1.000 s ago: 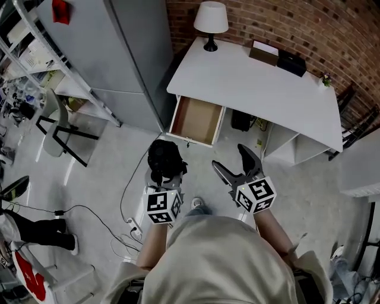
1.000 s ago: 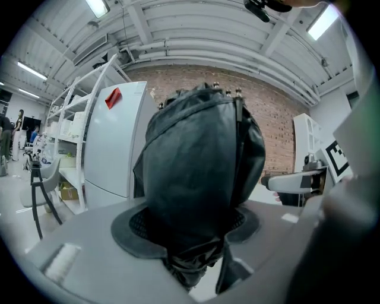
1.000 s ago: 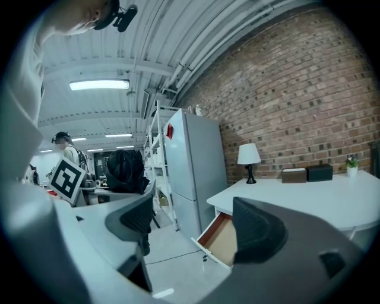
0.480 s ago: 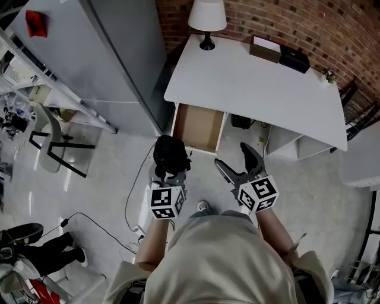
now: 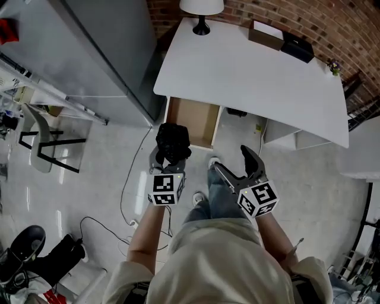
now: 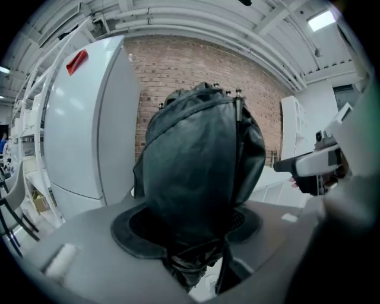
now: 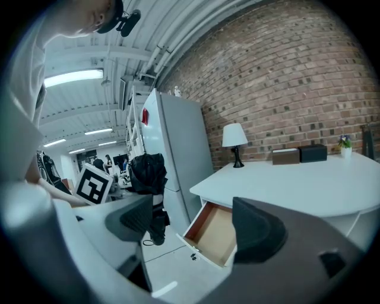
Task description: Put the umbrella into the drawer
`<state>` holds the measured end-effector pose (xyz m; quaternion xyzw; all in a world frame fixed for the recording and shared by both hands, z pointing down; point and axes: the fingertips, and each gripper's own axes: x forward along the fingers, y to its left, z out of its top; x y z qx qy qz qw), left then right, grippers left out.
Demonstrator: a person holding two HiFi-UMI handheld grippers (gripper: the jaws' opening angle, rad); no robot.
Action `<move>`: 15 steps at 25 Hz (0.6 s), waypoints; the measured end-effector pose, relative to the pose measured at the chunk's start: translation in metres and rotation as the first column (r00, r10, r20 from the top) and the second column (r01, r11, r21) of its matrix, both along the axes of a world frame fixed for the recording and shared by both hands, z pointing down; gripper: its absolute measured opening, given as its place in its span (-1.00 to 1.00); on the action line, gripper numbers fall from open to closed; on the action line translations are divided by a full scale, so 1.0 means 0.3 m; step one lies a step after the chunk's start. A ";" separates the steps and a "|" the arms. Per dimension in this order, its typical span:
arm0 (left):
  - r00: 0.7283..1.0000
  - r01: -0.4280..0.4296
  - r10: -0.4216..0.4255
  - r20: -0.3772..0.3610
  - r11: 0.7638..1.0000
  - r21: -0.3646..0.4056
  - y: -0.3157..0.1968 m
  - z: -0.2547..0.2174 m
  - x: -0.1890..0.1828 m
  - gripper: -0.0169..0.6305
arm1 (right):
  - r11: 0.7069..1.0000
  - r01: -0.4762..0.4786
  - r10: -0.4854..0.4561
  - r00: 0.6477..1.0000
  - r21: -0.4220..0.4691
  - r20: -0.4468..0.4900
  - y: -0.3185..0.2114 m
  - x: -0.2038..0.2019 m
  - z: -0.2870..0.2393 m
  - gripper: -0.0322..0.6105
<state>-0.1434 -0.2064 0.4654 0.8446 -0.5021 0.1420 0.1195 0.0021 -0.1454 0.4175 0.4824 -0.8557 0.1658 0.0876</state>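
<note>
A folded black umbrella [image 5: 173, 141] stands bunched between the jaws of my left gripper [image 5: 170, 159], which is shut on it. In the head view it hangs just in front of the open wooden drawer [image 5: 191, 120] under the white desk [image 5: 249, 77]. In the left gripper view the umbrella [image 6: 199, 160] fills the middle and hides what lies ahead of the left gripper [image 6: 190, 234]. My right gripper [image 5: 231, 159] is open and holds nothing, to the right of the drawer's front. The right gripper view looks past the right gripper [image 7: 196, 222] to the drawer [image 7: 214, 234], with the umbrella [image 7: 148, 172] at its left.
A lamp [image 5: 202, 9], a brown box [image 5: 266, 34] and a black box [image 5: 297, 47] stand at the desk's far edge by the brick wall. A tall grey cabinet [image 5: 101, 53] rises left of the drawer. Cables [image 5: 127, 196] lie on the floor, and a chair [image 5: 35, 130] is at far left.
Both grippers have moved forward toward the desk. The umbrella has come from short of the drawer up to its front edge. The person's leg has stepped forward between the grippers.
</note>
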 end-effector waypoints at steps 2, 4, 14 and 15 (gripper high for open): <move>1.000 -0.014 0.015 0.022 1.000 -0.020 -0.053 0.055 0.032 -0.18 | 1.000 -0.003 0.003 1.000 -0.017 0.003 -0.035 0.024 0.035 0.33; 0.998 -0.034 0.036 0.043 0.999 -0.038 -0.104 0.119 0.065 -0.18 | 0.999 0.001 -0.001 1.000 -0.036 0.006 -0.071 0.043 0.076 0.33; 0.966 -0.109 0.136 0.219 0.985 -0.130 -0.372 0.475 0.208 -0.18 | 0.990 0.024 -0.021 1.000 -0.141 0.020 -0.313 0.136 0.250 0.33; 0.957 -0.122 0.153 0.245 0.983 -0.134 -0.388 0.508 0.219 -0.18 | 0.989 0.023 -0.020 1.000 -0.145 0.022 -0.333 0.146 0.263 0.33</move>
